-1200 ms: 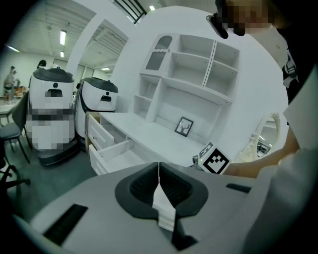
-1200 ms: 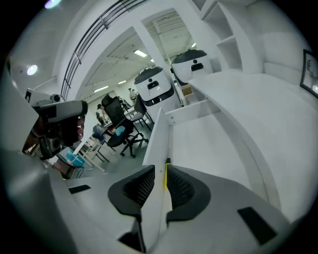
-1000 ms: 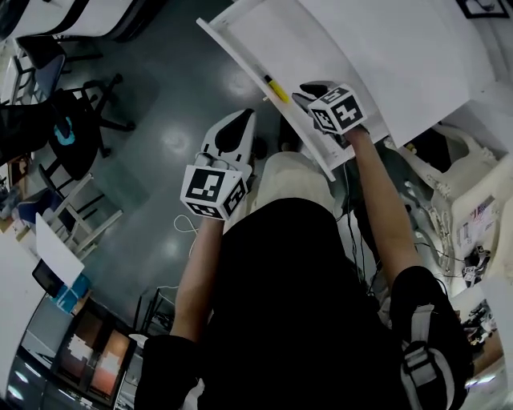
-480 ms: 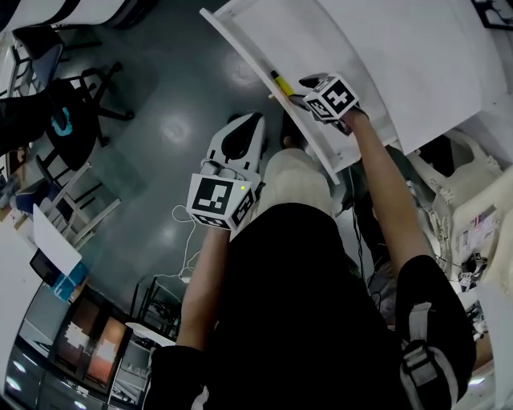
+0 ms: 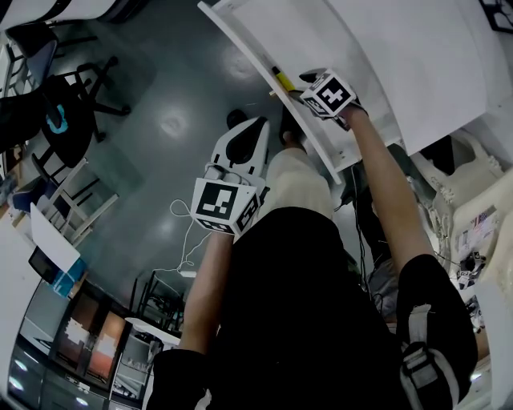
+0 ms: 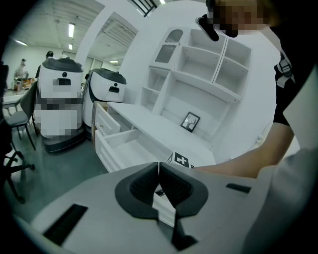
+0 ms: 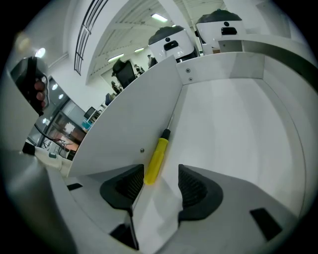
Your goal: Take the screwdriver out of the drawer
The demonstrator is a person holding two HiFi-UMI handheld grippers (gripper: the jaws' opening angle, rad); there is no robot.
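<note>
A screwdriver (image 7: 156, 158) with a yellow handle and thin metal shaft lies along the inner wall of the open white drawer (image 7: 233, 124). In the head view the screwdriver (image 5: 280, 80) shows just ahead of my right gripper (image 5: 298, 92). My right gripper (image 7: 160, 173) points down into the drawer, its jaws opening. The handle's near end lies between the pads, close to the left one, and neither pad presses on it. My left gripper (image 5: 255, 126) hangs over the floor beside the drawer (image 5: 264, 24). Seen from its own camera, the left gripper (image 6: 159, 168) is shut on nothing.
A white desk top (image 5: 417, 48) lies above the drawer. Office chairs (image 5: 64, 104) and cables (image 5: 180, 220) sit on the grey floor at left. The left gripper view shows white shelving (image 6: 198, 74), further open drawers (image 6: 114, 134) and two white robots (image 6: 62, 94).
My right gripper has sunk toward the drawer and closed in on the screwdriver's handle. The left gripper has dropped slightly and stays shut.
</note>
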